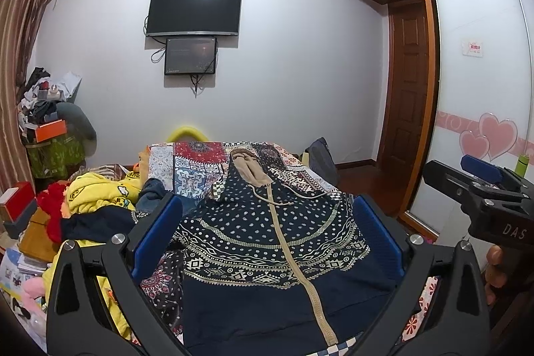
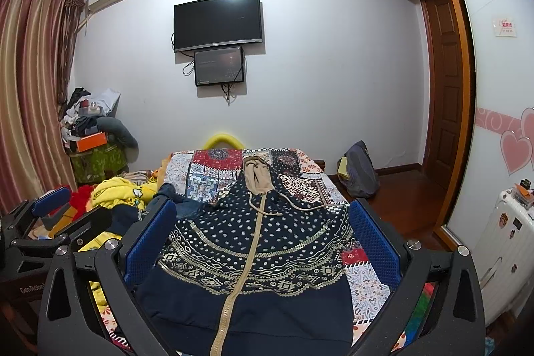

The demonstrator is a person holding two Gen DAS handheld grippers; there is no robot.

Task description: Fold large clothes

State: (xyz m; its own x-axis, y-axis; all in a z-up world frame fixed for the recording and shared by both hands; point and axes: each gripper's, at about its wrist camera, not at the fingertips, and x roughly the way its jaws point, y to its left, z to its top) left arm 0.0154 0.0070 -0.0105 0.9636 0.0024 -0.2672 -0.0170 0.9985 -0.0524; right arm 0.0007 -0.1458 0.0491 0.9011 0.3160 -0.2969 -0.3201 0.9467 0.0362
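Left of the hoodie [image 2: 253, 259]: we list a heap of yellow clothes [image 2: 116, 192] on the bed [image 2: 307, 175] edge. Centre: the navy patterned hoodie lies flat on the quilt-covered bed, zip up, hood toward the television [image 2: 217, 22]. We hold the left gripper [image 1: 267, 236] wide apart, empty, above the hoodie's hem; the right gripper [image 2: 263, 242] likewise wide, empty. Right of the hoodie: a grey backpack [image 2: 360, 169], then a white suitcase [image 2: 507, 242].
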